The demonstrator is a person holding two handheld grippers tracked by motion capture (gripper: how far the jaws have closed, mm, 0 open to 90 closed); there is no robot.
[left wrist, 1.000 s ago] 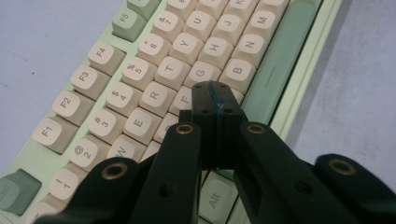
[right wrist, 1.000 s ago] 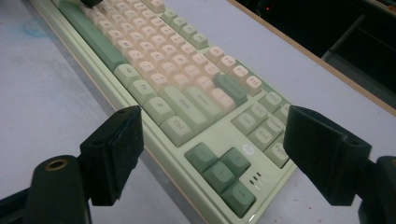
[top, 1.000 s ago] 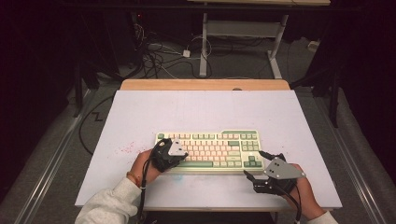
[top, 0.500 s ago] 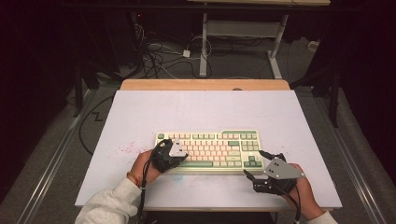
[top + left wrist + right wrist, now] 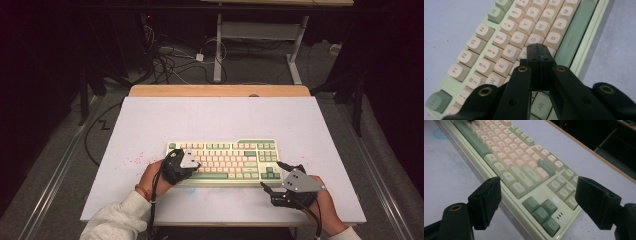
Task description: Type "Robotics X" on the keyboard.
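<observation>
- Left gripper (image 5: 192,164): over the left end of the keyboard (image 5: 225,161), jaws fully closed with nothing between them.
- In the left gripper view the closed tips (image 5: 539,53) sit above the letter rows, around the F/G/V area; whether they actually touch a keycap I can't tell, since the jaws hide the spot under them.
- Left hand (image 5: 150,176) rests on the tabletop (image 5: 150,125) just off the keyboard's left edge, light sleeve (image 5: 117,220) behind it.
- Keyboard: mint-green case with cream and green keys, lying flat and square on the white tabletop, near the person's edge and roughly centred.
- Green spacebar (image 5: 574,37) runs just right of the closed tips in the left gripper view.
- Right gripper (image 5: 272,177): off the keyboard's right front corner, jaws wide open and empty.
- Right gripper view: open jaws frame the arrow-key cluster (image 5: 541,212) and the keyboard's right end (image 5: 524,170); pads (image 5: 486,200) are clear of the case.
- Right hand (image 5: 327,207) low at the tabletop's near edge.
</observation>
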